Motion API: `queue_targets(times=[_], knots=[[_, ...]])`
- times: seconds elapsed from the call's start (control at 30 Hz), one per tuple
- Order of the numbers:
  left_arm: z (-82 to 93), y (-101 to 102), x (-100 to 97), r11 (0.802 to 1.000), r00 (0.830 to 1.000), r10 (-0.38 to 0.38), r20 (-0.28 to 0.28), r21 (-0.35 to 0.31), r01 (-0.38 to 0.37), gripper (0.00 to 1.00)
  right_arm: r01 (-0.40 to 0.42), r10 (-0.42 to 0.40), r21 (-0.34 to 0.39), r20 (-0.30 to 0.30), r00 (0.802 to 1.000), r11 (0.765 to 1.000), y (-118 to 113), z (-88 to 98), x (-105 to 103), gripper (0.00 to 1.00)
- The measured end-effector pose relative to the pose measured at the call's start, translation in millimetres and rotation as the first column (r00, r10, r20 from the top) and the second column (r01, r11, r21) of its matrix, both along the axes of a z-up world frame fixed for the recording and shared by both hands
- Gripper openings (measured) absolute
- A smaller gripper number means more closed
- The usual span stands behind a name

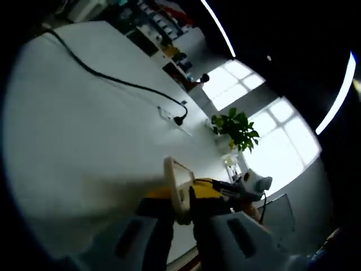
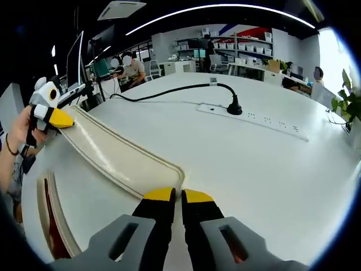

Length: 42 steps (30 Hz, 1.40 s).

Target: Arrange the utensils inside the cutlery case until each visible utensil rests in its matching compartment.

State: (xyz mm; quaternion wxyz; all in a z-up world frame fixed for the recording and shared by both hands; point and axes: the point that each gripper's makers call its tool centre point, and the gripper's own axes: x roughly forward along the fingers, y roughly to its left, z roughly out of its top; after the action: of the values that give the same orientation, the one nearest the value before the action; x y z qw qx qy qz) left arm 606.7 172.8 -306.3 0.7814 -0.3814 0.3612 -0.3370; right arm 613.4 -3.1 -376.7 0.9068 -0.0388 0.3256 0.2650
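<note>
We hold the lid (image 2: 118, 155) by its end in the left gripper (image 2: 56, 117) | right gripper (image 2: 180, 197) closed, empty | case (image 2: 56, 226) open | sorting not begun, we reckon

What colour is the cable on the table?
Black, clearest in the right gripper view: cable on the white table.
</note>
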Motion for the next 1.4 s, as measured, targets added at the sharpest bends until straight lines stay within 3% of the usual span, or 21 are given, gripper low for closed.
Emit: queue_targets(times=[0.03,0.13,0.17,0.27,0.3,0.37,0.5,0.6,0.8,0.9,1.13,1.3,1.4], knots=[[2.1,-3,-1.0,1.0,1.0,0.012,0.004,-0.025,-0.012,0.06,-0.001,0.001,0.005,0.001,1.0,1.0,0,0.8,1,0.03],[1.6,-3,-2.1,1.0,1.0,0.006,0.016,-0.012,-0.005,0.04,0.005,-0.005,0.025,0.015,1.0,1.0,-1,2.9,2,0.04],[-0.7,-14,-13.0,1.0,1.0,0.003,0.017,-0.012,-0.002,0.03,0.02,-0.021,0.046,0.017,1.0,0.999,-1,3.2,3,0.04],[1.9,-18,-17.1,0.999,1.0,0.005,0.028,-0.039,-0.003,0.03,0.012,-0.014,0.066,0.033,0.999,0.998,-1,3.2,4,0.04],[1.1,-21,-20.6,1.0,0.999,-0.004,0.048,-0.028,0.005,0.03,0.009,-0.011,0.073,0.035,0.999,0.997,-1,4.2,5,0.05],[-3.1,-26,-30.3,1.0,0.999,-0.024,0.036,-0.018,0.025,0.03,-0.005,0.002,0.077,0.039,0.999,0.997,1,5.3,4,0.05],[-0.3,-13,-22.0,0.999,0.998,-0.043,0.052,-0.01,0.044,0.02,-0.039,0.035,0.087,0.053,0.998,0.995,5,6.5,0,0.05],[3.4,-11,-18.6,0.998,0.99,-0.063,0.123,0.01,0.062,0.02,-0.039,0.031,0.098,0.081,0.996,0.994,2,8.5,1,0.08],[4.7,-24,-32.2,0.995,0.979,-0.098,0.181,0.025,0.095,0.02,-0.099,0.077,0.183,0.12,0.99,0.978,2,23.3,-5,0.18],[13.5,-28,-35.0,0.995,0.969,-0.099,0.228,-0.008,0.103,0.02,-0.118,0.097,0.142,0.148,0.984,0.983,-7,25.9,-10,0.21],[22.7,-25,-33.3,0.994,0.959,-0.085,0.272,-0.038,0.098,0.02,-0.126,0.086,0.19,0.207,0.975,0.974,-28,43.4,-20,0.21],[31.5,-25,-38.2,0.992,0.944,-0.092,0.316,-0.056,0.115,0.02,-0.136,0.065,0.319,0.222,0.973,0.938,-35,62.1,-28,0.23],[34.2,-24,-41.1,0.99,0.932,-0.101,0.349,-0.059,0.129,0.03,-0.158,0.077,0.361,0.231,0.97,0.919,-35,71.4,-34,0.25]])
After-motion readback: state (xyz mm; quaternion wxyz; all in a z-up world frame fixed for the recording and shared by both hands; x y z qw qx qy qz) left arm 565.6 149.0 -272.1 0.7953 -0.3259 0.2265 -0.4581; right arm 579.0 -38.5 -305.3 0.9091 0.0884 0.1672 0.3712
